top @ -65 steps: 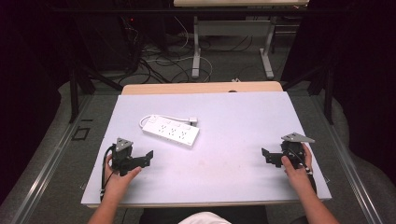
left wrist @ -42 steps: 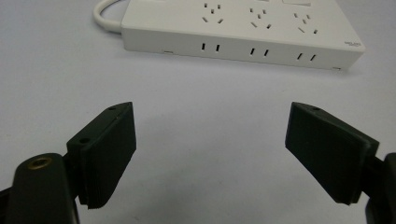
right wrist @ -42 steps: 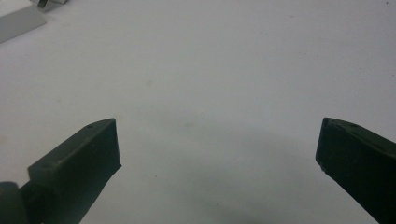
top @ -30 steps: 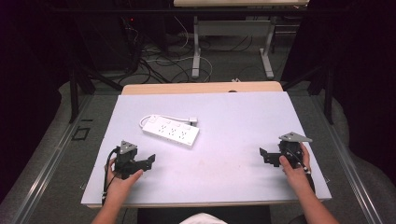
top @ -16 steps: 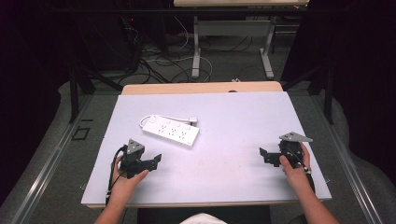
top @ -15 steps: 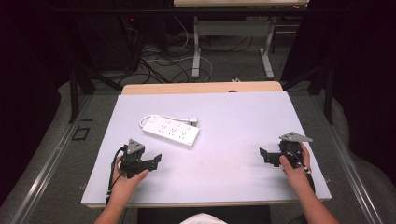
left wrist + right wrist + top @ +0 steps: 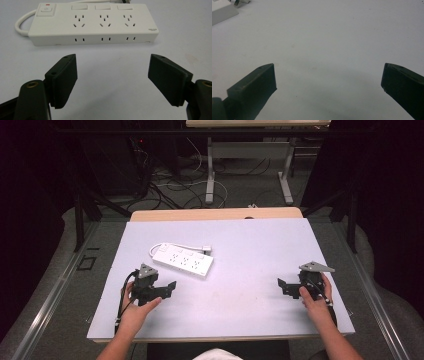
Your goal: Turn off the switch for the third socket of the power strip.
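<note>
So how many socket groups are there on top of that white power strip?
3, in a row along the top of the power strip: one next to the switch, one in the middle, one at the far end. The left hand-held gripper is open in front of it.

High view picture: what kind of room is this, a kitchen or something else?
Probably a lab or workshop, not a kitchen. A plain pale grey table holds a white plastic power strip, loose cables trail over the floor behind, and another metal-legged desk stands beyond.
</note>
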A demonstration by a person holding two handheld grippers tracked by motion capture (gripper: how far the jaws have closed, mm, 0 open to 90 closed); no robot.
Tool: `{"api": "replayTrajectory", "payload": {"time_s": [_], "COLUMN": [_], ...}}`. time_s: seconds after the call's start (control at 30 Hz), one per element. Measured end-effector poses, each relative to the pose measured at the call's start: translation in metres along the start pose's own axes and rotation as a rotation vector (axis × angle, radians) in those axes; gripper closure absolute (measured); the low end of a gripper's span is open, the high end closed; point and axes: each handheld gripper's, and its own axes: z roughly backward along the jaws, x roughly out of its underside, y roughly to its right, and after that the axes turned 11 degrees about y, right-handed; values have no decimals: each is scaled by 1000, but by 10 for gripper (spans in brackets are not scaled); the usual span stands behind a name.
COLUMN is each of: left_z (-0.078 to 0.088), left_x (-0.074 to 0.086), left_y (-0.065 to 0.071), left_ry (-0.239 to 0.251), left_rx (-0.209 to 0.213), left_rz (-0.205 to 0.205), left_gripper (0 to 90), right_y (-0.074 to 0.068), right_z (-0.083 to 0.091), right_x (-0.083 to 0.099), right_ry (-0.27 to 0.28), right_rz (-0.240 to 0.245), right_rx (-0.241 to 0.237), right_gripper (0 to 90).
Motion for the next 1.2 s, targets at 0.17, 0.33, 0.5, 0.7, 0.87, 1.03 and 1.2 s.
{"api": "replayTrajectory", "payload": {"time_s": [0.17, 0.33, 0.5, 0.7, 0.87, 1.03, 1.2], "left_z": [-1, -2, -1, -1, -1, -3, -5], "left_x": [-13, -21, -27, -35, -41, -49, -53], "left_y": [2, 2, 1, 0, -1, -1, 0], "left_ry": [-4, 7, -5, -9, -13, -22, -27], "left_rx": [8, -2, 5, -2, 8, 16, 14], "left_rz": [8, 29, 33, 46, 66, 66, 59], "left_gripper": [241, 247, 254, 262, 268, 273, 277], "right_y": [0, -1, -1, -2, -2, -2, -2], "right_z": [0, 0, -1, -1, -1, -1, -1], "right_x": [0, 0, 1, 1, 1, 1, 1], "right_ry": [2, -4, -4, -4, -7, -7, -8], "right_rz": [4, -5, 0, 8, 8, 4, 3], "right_rx": [2, -4, -6, -10, -10, -10, -12], "right_gripper": [0, 0, 0, 0, 0, 0, 0]}}
